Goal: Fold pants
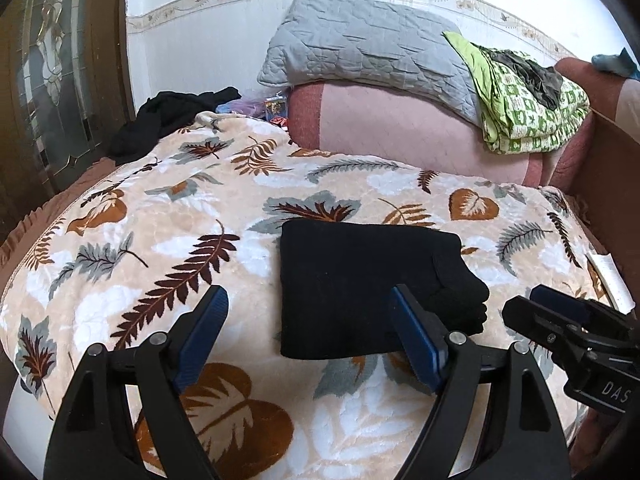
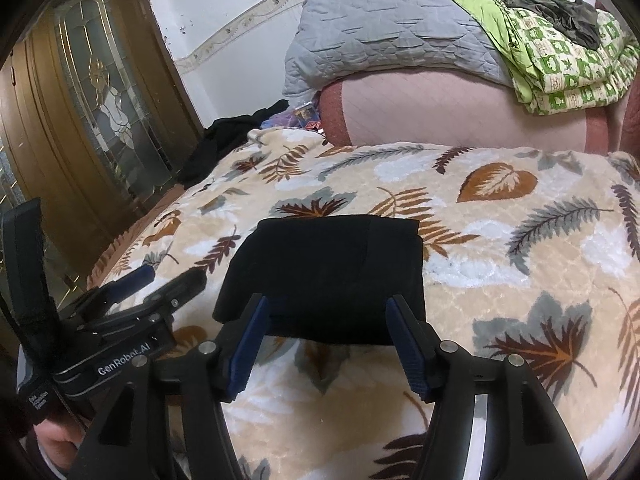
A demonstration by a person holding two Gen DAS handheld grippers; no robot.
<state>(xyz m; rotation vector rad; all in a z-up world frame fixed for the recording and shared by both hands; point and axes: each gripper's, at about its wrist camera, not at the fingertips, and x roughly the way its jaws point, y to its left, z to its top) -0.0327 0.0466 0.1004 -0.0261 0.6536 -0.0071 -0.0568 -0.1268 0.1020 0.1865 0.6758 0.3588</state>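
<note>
Folded black pants lie on the leaf-print blanket just ahead of both grippers; left gripper and right gripper are spread, pinching nothing.

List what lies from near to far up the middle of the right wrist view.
Right gripper → folded black pants → leaf-print blanket → pink cushion → grey quilted pillow → white wall.

- We read "GenRobot.AI" in white on the black body of the left gripper;
- we read "DAS", cut off, on the right gripper; other small print there stays illegible.
</note>
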